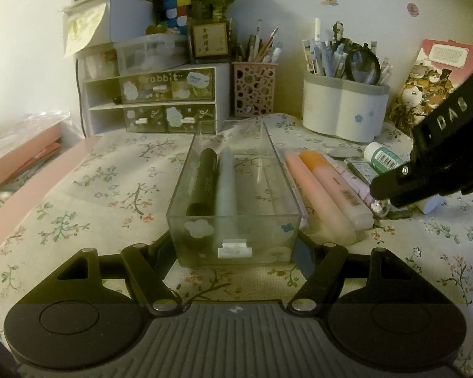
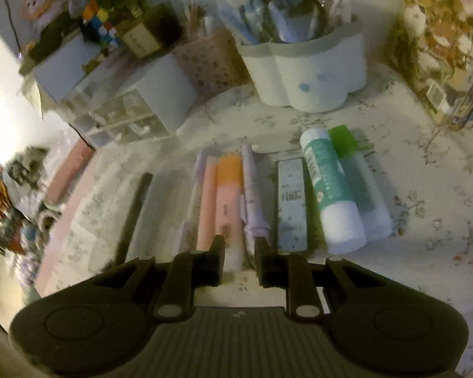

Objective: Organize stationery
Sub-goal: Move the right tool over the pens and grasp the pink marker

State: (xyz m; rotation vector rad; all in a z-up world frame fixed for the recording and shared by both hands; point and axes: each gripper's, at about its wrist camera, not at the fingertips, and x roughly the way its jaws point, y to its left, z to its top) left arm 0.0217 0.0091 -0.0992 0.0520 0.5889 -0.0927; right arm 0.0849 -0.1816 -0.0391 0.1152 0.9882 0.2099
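1. Left wrist view: the left gripper (image 1: 236, 245) has its jaws spread wide around the near end of the clear plastic drawer tray (image 1: 186, 220), which sits on the tabletop with its floral cloth (image 1: 94, 182); I cannot tell whether the fingers touch its walls.
2. Inside the tray lie a black marker (image 1: 203, 182) and, just beside it, a pale grey marker (image 1: 226, 186), both along the tray's length.
3. Just outside the tray's right wall lie a pink highlighter (image 1: 315, 198) and an orange-capped highlighter (image 1: 334, 186), side by side.
4. The right gripper (image 1: 391, 192) comes in from the tray's right, its tip low over the lilac patterned pen (image 1: 356, 182).
5. Right wrist view: the right gripper's jaws are parted a little, holding nothing, poised above the near ends of the orange-capped highlighter and the lilac pen.
6. Farther from the tray lie a flat printed eraser (image 2: 291, 201), a teal-labelled glue stick (image 2: 331, 189) and a green-capped glue stick (image 2: 359, 182).
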